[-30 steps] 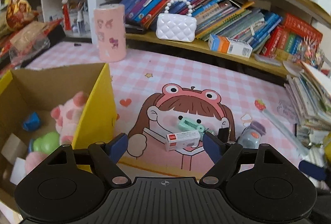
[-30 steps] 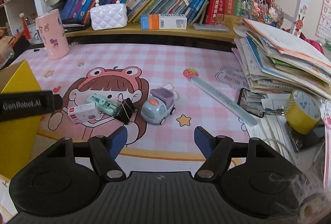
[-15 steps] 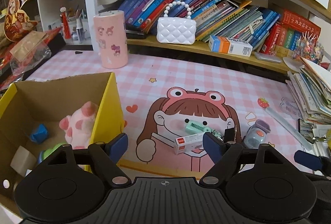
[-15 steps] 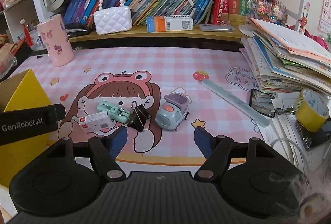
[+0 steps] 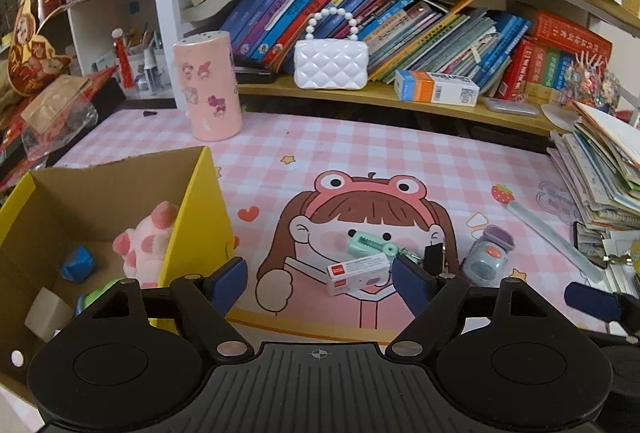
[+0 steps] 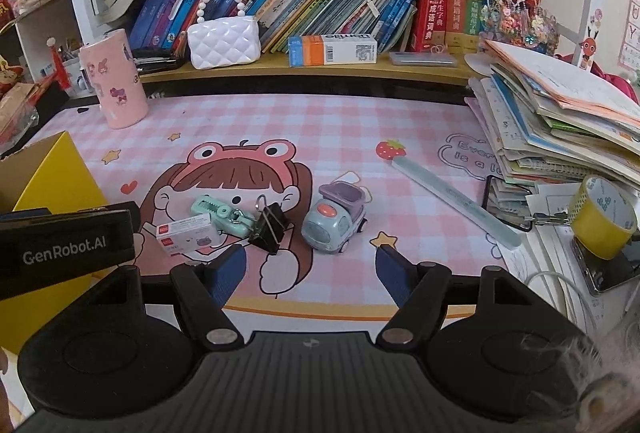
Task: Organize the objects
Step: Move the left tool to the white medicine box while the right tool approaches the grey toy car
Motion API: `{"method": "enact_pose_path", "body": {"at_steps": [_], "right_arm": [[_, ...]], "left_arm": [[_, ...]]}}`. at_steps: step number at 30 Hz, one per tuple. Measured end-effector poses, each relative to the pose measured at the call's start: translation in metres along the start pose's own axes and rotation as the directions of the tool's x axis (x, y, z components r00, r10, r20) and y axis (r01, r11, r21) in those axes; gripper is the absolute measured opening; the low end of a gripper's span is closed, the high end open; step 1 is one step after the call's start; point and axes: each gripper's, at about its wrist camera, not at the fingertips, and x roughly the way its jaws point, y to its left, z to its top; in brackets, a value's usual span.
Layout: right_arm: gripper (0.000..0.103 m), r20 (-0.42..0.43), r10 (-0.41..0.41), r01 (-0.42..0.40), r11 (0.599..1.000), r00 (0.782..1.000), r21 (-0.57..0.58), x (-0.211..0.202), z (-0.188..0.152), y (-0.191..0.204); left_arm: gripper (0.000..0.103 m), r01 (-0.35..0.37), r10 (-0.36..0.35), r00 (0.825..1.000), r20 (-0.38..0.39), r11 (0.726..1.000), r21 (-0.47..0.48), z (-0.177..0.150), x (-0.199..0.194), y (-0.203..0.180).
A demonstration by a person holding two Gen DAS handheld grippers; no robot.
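On the pink checked mat (image 6: 360, 121) that covers the bench, four small things lie together on the printed cartoon girl: a small white box with a red label (image 6: 185, 233), a mint green clip shaped like a crocodile (image 6: 218, 212) that touches it at about 1 o'clock, a black binder clip (image 6: 269, 222) just beside the green clip at 3 o'clock, and a grey-blue toy car with a purple top (image 6: 335, 219) near the binder clip, again at 3 o'clock. The left hand-held gripper (image 5: 318, 279) hangs above the mat with its blue fingers wide apart and holds nothing; the white box (image 5: 357, 273) shows between them in its view. The right hand-held gripper (image 6: 310, 269) is also wide open and holds nothing, with the toy car at 12 o'clock from it. At 9 o'clock from the group stands a yellow cardboard box (image 5: 196, 221); inside it are a pink plush toy (image 5: 146, 245), a blue piece (image 5: 78, 264) and a green thing, partly hidden. At 3 o'clock a pale ruler (image 6: 456, 201) lies on the mat, with a stack of books (image 6: 560, 121) and a yellow tape roll (image 6: 604, 217) behind it. A pink cylinder (image 6: 114, 85) and a white quilted purse (image 6: 224, 41) are far at 11 o'clock.
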Motion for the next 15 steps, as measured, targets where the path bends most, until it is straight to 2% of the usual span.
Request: {"method": "enact_pose_path", "body": {"at_steps": [15], "right_arm": [[0.074,0.024,-0.001,0.001,1.000,1.000,0.024,-0.005,-0.004,-0.023]], "left_arm": [[0.081,-0.029,0.029,0.999,0.022,1.000,-0.003,0.001,-0.001,-0.012]]}}
